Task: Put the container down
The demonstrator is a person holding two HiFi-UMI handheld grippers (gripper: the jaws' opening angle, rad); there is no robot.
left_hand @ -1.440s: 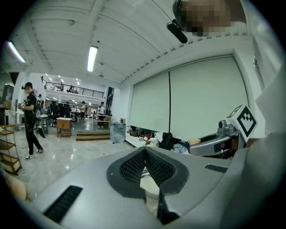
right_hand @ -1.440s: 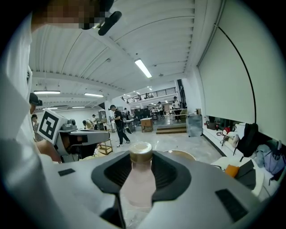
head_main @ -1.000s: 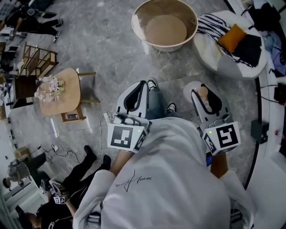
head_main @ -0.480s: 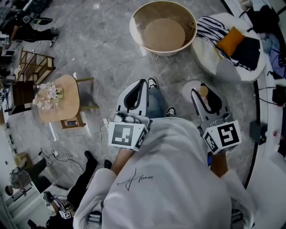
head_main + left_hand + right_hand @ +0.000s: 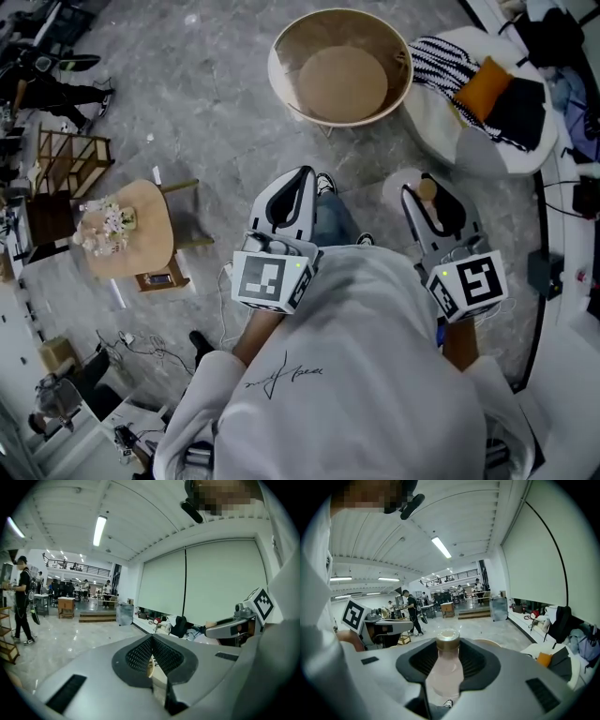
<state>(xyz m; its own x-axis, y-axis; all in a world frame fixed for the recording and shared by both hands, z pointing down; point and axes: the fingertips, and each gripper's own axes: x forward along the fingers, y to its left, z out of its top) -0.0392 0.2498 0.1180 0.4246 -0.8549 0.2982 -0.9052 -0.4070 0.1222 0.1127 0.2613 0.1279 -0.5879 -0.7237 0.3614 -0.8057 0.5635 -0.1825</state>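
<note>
A translucent pinkish bottle (image 5: 446,670) with a tan cap (image 5: 447,639) is the container. My right gripper (image 5: 447,654) is shut on it, and the bottle stands upright between the dark pads. In the head view the cap (image 5: 427,190) shows at the right gripper (image 5: 427,199), held in front of the person's body above the floor. My left gripper (image 5: 298,184) is level with it on the left. Its jaws (image 5: 151,641) are shut, tips touching, with nothing between them.
A large round tan basket (image 5: 281,47) stands on the marble floor ahead. A white seat piled with clothes (image 5: 441,117) is at the right, and a small wooden table (image 5: 141,234) at the left. The person's shoes (image 5: 324,181) show below the grippers. People stand further off (image 5: 410,611).
The person has shifted over the floor, so the wooden table and basket have slid a little in view. Both grippers keep the same pose, the bottle still in the right one.
</note>
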